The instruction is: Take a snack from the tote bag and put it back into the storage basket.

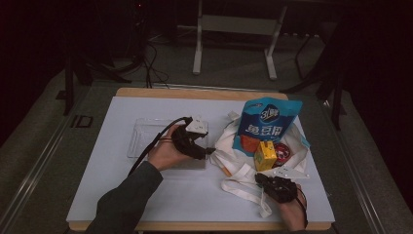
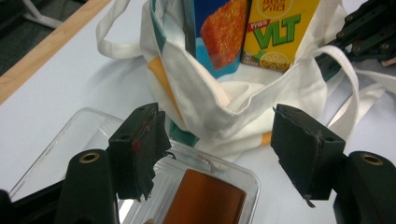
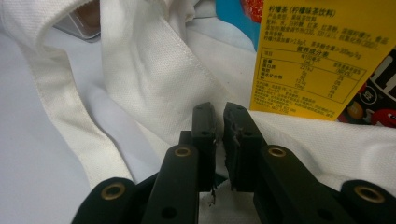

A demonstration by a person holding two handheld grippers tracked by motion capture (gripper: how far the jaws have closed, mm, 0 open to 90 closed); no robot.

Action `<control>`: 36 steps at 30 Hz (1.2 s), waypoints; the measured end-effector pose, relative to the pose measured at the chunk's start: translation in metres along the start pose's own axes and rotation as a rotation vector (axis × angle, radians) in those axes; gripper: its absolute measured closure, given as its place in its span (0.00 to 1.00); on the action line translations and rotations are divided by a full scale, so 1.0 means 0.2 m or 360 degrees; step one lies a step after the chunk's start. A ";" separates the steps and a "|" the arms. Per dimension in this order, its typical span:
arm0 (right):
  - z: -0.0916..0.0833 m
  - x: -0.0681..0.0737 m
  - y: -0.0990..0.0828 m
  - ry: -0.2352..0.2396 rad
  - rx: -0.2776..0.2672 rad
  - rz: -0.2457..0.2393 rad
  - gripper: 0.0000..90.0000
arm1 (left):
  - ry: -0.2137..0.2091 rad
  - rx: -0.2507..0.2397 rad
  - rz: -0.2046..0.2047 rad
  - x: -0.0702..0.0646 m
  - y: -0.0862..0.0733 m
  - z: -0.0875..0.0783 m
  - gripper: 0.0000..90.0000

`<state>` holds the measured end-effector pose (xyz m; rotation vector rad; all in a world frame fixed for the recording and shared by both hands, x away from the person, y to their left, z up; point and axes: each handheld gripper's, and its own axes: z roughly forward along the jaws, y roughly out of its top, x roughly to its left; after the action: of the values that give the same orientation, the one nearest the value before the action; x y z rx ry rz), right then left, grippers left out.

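The step in hand looks like unpacking the white tote bag [image 1: 243, 165] that lies on the counter [image 1: 117, 195]: the right claw [image 3: 219, 135] is pinched shut on the bag's cloth at its near edge, apparently holding the mouth in place. The left claw [image 2: 219, 140] hovers just beside the bag's left side, over the clear plastic tray [image 1: 141, 136], jaws spread wide with nothing between them; whether it has just let something go I cannot tell. A brown item [image 2: 205, 200] lies in the tray below it. Inside the bag stand a blue snack packet [image 1: 265, 124] and a yellow drink carton [image 1: 265, 155], with a dark red packet [image 1: 282, 153] beside the carton. Next, the released left claw would need to reach into the bag's mouth and close squarely on the carton or packet.
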<state>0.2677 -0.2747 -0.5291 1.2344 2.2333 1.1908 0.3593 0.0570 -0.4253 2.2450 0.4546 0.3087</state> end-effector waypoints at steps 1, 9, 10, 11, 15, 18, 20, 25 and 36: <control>0.00 0.00 0.00 0.0001 0.0000 -0.0001 0.92 | 0.0001 -0.0010 -0.0011 0.00 0.00 0.00 0.38; 0.00 -0.01 0.00 0.0016 -0.0003 0.0007 0.91 | -0.0001 -0.0033 -0.0010 -0.02 0.03 0.02 0.38; 0.00 -0.01 0.00 0.0017 -0.0003 0.0007 0.91 | -0.0003 -0.0036 -0.0007 -0.02 0.03 0.02 0.39; 0.00 -0.01 0.00 0.0018 -0.0004 0.0008 0.91 | -0.0008 -0.0040 -0.0009 -0.02 0.03 0.02 0.39; 0.00 -0.01 0.00 0.0025 -0.0009 0.0009 0.91 | -0.0016 -0.0050 0.0007 -0.03 0.05 0.03 0.39; 0.00 -0.01 -0.01 0.0025 -0.0012 0.0007 0.91 | -0.0022 -0.0054 0.0010 -0.04 0.06 0.04 0.39; 0.00 -0.01 -0.01 0.0025 -0.0017 0.0006 0.90 | -0.0024 -0.0060 0.0012 -0.05 0.07 0.04 0.39; 0.00 -0.01 -0.01 0.0022 -0.0018 0.0002 0.90 | -0.0034 -0.0080 0.0019 -0.07 0.09 0.05 0.40; 0.00 -0.01 -0.01 0.0022 -0.0021 0.0002 0.90 | -0.0058 -0.0101 0.0021 -0.08 0.13 0.08 0.40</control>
<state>0.2677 -0.2765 -0.5308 1.2266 2.2311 1.2164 0.3561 0.0228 -0.4171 2.1888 0.4055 0.2846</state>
